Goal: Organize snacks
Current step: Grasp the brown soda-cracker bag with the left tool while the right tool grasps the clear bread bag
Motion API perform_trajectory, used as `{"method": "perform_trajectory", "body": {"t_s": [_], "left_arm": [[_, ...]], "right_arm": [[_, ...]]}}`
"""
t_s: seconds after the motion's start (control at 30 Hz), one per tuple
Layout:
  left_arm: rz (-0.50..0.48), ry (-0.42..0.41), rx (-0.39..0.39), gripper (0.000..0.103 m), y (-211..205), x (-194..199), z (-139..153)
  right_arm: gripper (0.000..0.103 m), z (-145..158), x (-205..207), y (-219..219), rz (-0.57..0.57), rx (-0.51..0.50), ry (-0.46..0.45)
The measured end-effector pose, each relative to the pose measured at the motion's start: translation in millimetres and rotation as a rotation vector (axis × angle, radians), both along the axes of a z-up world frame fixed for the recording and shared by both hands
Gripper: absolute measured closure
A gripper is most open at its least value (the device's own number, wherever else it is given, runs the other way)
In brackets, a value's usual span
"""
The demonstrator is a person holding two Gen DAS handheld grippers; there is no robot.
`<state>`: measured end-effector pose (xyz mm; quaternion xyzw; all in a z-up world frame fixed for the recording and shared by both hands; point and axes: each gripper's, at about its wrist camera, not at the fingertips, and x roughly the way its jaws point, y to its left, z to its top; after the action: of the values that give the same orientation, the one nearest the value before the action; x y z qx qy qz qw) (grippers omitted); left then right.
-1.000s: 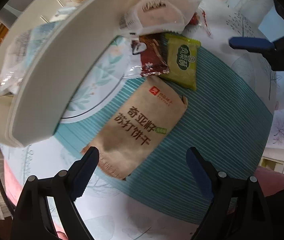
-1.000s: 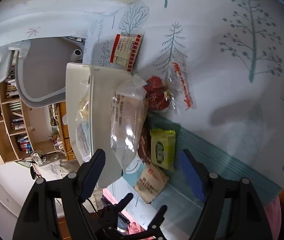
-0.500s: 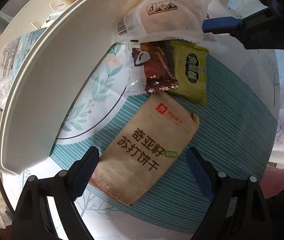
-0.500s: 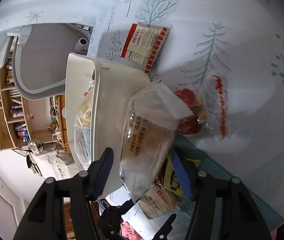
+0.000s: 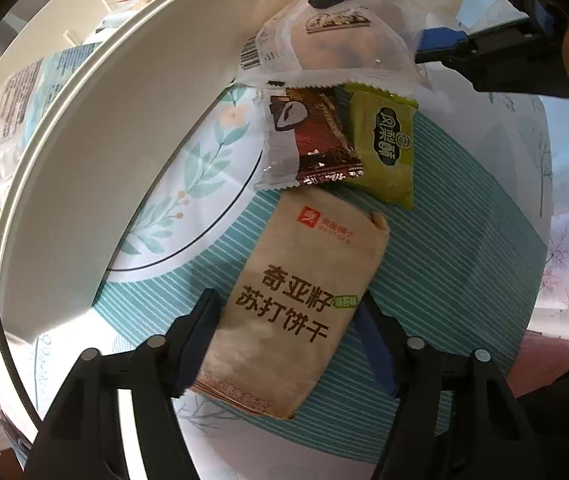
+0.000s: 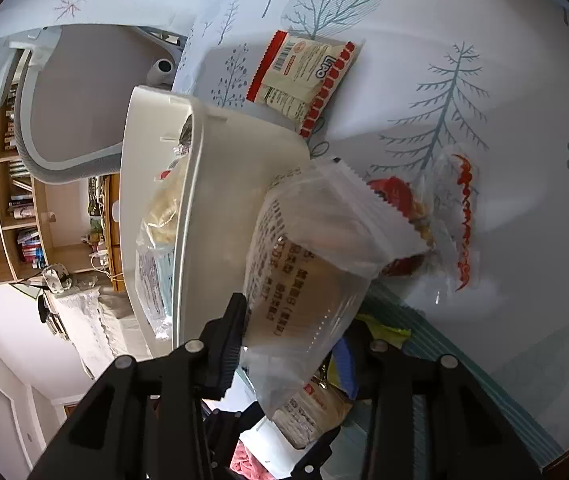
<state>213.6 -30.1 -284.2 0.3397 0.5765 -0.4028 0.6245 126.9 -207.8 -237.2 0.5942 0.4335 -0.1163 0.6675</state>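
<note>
**Two Packets Caught Beside the White Bin**

Beside the white bin (image 5: pixel 96 128), both claws now have a snack between their fingers. A second ago the left gripper (image 5: pixel 288 332) hung open above the brown cracker packet (image 5: pixel 300 304) — now its fingers squeeze the packet's near end, which lies on the striped mat (image 5: pixel 464 272) just below the bin. The right gripper (image 6: pixel 288 340) was wide open and far back; now it is shut on the clear bread packet (image 6: pixel 308 264), which leans against the bin's outer wall. A dark brown packet (image 5: pixel 316 140) and a green packet (image 5: pixel 384 148) wait between them, touching. I think both held snacks go into the bin next — lifting comes first.
</note>
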Motion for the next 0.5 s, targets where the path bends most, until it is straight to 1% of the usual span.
{"method": "perform_trajectory", "body": {"t_s": [0.03,0.07,0.13,0.2,0.33,0.5], "left_arm": [[0.006,0.006,0.002,0.037,-4.0,-4.5,0.8],[0.013,0.015,0.003,0.038,0.6,-5.2,5.4],[0.024,0.027,0.001,0.042,3.8,-5.2,8.9],[0.033,0.023,0.012,0.042,4.0,-0.8,11.0],[0.067,0.040,0.012,0.043,10.3,-1.5,15.1],[0.104,0.032,0.008,0.043,22.8,-3.2,26.8]], "right_arm": [[0.064,0.6,-0.3,0.8,0.004,0.002,-0.001],[0.064,1.9,1.3,2.0,0.008,0.005,-0.002],[0.064,5.0,0.7,5.2,0.015,0.009,-0.004],[0.064,7.3,-1.7,7.0,0.019,0.013,-0.004],[0.064,14.0,-9.4,10.5,0.026,0.018,-0.014],[0.064,30.0,-18.7,16.9,0.061,-0.002,-0.046]]}}
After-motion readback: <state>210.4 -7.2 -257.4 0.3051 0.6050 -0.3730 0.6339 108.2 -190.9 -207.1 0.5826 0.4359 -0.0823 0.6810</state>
